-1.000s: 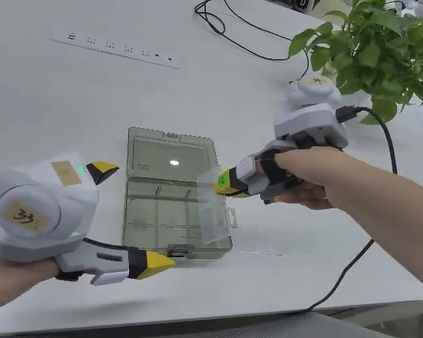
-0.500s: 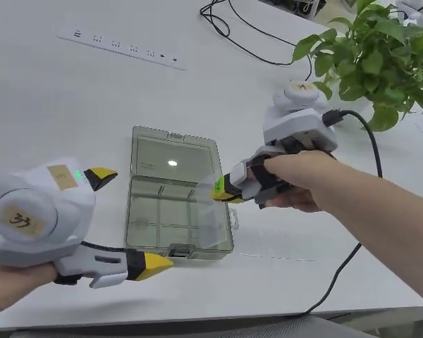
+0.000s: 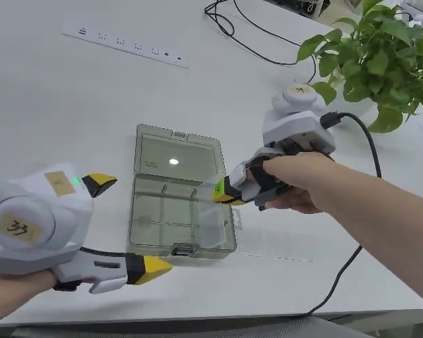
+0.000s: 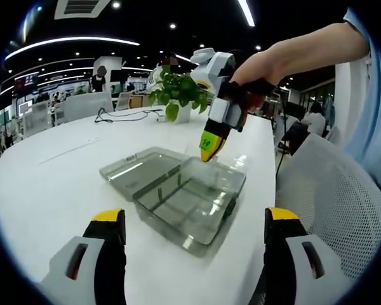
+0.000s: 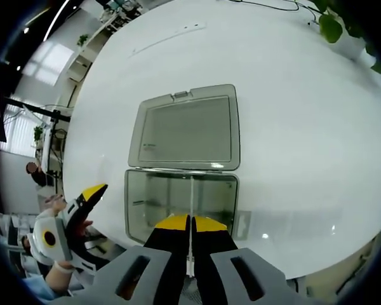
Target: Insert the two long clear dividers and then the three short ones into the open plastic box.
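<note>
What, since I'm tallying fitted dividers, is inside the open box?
A clear divider, pinched by the right gripper, reaches into the right part of the box. Any other seated dividers are too transparent to make out.

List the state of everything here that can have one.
plastic box: open, lid folded back flat on the table.
clear divider: held upright, lower edge down in the box's right part; whether it is seated cannot be told.
right gripper: shut on the clear divider.
left gripper: open, empty, beside the box's left front.
loose dividers: lying flat on the table right of the box.
</note>
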`<state>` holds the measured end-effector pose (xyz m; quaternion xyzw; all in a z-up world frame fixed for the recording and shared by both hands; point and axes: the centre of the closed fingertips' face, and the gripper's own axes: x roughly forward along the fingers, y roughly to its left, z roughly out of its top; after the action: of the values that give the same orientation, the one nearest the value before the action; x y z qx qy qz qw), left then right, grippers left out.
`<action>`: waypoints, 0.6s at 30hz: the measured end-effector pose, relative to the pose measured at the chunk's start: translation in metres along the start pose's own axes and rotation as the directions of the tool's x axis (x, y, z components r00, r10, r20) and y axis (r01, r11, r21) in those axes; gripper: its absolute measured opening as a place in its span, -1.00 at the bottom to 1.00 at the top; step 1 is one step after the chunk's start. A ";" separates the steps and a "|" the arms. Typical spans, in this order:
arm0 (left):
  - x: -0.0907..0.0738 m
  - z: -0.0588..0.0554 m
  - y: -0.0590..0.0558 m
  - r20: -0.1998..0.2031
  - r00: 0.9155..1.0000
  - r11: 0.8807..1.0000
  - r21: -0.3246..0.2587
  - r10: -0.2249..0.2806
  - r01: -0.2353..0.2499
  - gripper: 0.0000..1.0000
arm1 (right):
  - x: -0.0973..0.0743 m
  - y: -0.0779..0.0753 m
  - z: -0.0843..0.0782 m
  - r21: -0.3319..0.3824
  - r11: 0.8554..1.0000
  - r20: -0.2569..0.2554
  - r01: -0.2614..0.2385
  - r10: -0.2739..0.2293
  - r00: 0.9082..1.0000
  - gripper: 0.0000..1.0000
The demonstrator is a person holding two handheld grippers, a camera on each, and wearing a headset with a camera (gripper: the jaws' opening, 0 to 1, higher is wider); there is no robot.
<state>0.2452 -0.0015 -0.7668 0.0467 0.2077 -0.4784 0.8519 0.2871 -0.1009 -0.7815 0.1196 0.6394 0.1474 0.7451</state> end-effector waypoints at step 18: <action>-0.002 -0.001 0.003 0.004 1.000 1.000 -0.013 0.009 -0.009 0.81 | 0.004 -0.001 0.000 0.015 1.000 -0.019 0.018 -0.018 1.000 -0.97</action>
<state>0.2464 0.0018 -0.7670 0.0413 0.2090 -0.4734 0.8547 0.2872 -0.1003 -0.7854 0.1181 0.6485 0.1369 0.7395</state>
